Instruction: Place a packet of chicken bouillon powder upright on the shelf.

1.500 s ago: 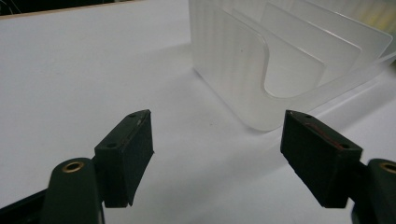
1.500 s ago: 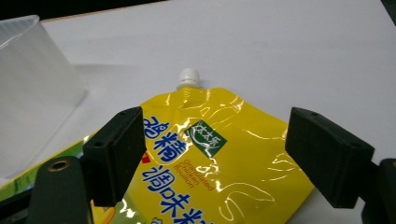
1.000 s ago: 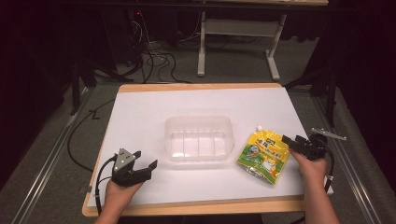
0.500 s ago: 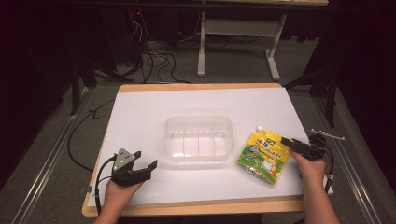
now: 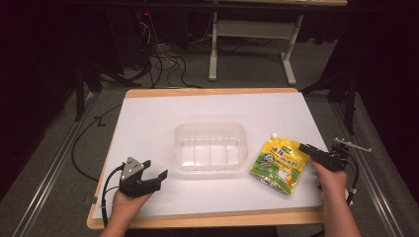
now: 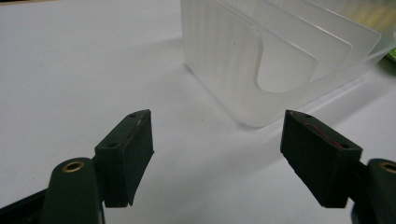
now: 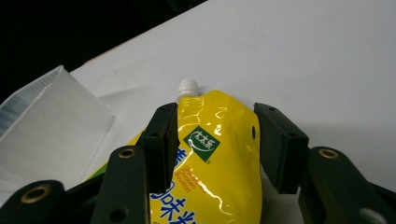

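The yellow spouted pouch (image 5: pixel 279 164) lies flat at right-center of the white table (image 5: pixel 148 123), just right of the clear plastic container (image 5: pixel 210 146). Right gripper (image 7: pixel 212 140) sits spread around the pouch's top end, one jaw on each side, not pinching it. Left gripper (image 5: pixel 154 170), lower left, is wide open and holding nothing.

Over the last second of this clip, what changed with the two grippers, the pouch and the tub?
The right gripper slid a little further over the yellow spouted pouch; its jaws now straddle the pouch's upper end, with a gap showing on one side. The pouch itself did not visibly shift. The left gripper stayed open near the table's front edge, and the clear plastic tub kept its place.
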`<state>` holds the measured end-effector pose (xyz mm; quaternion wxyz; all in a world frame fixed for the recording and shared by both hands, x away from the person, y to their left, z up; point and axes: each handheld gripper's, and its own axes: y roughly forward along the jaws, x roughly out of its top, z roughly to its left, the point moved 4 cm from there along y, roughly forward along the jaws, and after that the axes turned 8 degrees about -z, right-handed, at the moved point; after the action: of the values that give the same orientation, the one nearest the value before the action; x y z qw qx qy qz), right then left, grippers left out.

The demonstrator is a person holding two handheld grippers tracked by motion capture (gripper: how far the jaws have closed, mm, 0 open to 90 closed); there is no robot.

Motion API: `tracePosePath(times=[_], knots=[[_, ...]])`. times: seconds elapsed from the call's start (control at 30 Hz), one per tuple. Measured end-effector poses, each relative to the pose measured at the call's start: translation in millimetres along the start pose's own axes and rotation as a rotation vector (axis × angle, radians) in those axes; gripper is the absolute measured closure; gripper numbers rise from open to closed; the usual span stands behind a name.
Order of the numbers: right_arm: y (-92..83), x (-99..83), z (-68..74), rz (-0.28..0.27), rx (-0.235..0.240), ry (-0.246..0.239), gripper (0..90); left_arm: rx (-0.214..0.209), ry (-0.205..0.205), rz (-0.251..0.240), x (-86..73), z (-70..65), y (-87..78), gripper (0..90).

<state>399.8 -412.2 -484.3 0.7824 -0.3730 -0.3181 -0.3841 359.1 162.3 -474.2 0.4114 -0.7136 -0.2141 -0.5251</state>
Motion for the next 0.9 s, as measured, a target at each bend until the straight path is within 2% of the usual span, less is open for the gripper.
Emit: tracePosePath(times=[0.33,0.43,0.53,0.7,0.9], knots=[[7.7,-8.8,-11.0,0.067,-0.066,0.027,50.9,-0.011,0.007,0.002,0.1,-2.4,-0.2,26.0],[11.5,-11.8,-12.3,0.118,-0.09,0.04,49.4,-0.01,0.005,0.003,-0.3,-2.5,-0.3,26.0],[14.5,-13.0,-10.5,0.131,-0.096,0.012,50.7,-0.016,0.004,0.004,-0.4,-3.3,-0.2,26.1],[13.9,-13.4,-9.4,0.145,-0.072,0.012,61.3,-0.016,0.008,-0.002,1.0,-2.1,-1.6,26.2],[15.3,-14.2,-10.7,0.171,-0.086,0.01,68.3,-0.012,0.012,-0.002,1.5,-0.7,-2.1,26.3]])
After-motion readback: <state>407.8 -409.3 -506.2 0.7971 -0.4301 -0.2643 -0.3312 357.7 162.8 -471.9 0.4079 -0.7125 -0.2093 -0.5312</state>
